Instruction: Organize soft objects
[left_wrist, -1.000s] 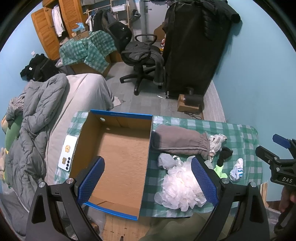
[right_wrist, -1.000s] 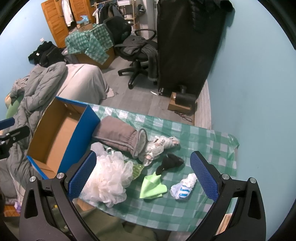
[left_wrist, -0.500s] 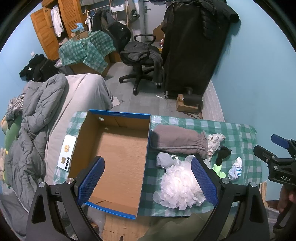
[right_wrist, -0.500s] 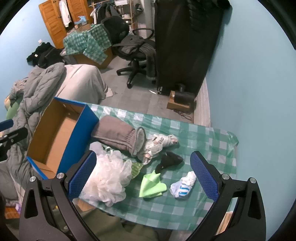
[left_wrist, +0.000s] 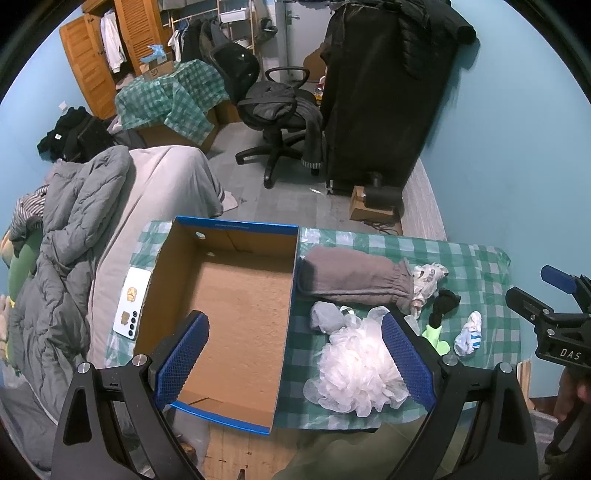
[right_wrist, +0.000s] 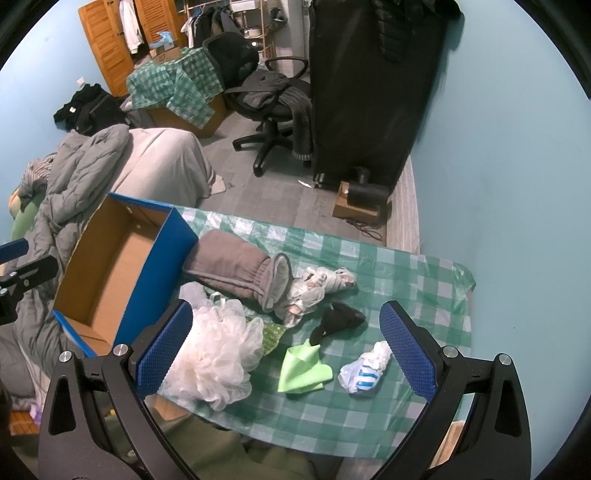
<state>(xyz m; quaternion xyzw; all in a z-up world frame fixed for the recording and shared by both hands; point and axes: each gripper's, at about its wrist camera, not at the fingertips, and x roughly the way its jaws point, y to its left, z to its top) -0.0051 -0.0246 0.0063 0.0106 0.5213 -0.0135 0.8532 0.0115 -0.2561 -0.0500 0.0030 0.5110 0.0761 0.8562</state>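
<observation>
An empty blue-edged cardboard box (left_wrist: 225, 306) (right_wrist: 110, 266) sits at the left of a green checked table (right_wrist: 406, 280). Right of it lie a rolled grey garment (left_wrist: 354, 280) (right_wrist: 236, 269), a white mesh pouf (left_wrist: 362, 365) (right_wrist: 218, 354), a small grey sock (left_wrist: 325, 317), a patterned white cloth (right_wrist: 317, 288), a black sock (right_wrist: 336, 319), a green cloth (right_wrist: 303, 369) and a white-and-blue sock (right_wrist: 365, 369). My left gripper (left_wrist: 295, 358) is open above the box's right wall. My right gripper (right_wrist: 284, 350) is open above the green cloth. Both are empty.
A white phone (left_wrist: 131, 302) lies left of the box. A bed with a grey duvet (left_wrist: 66, 236) is at the left. An office chair (left_wrist: 277, 110) and a tall black covered rack (left_wrist: 380, 92) stand behind the table. A blue wall (right_wrist: 498, 147) borders the right.
Both grippers have drawn slightly up and back, so the table objects sit a little lower and smaller in view. Nothing on the table has moved.
</observation>
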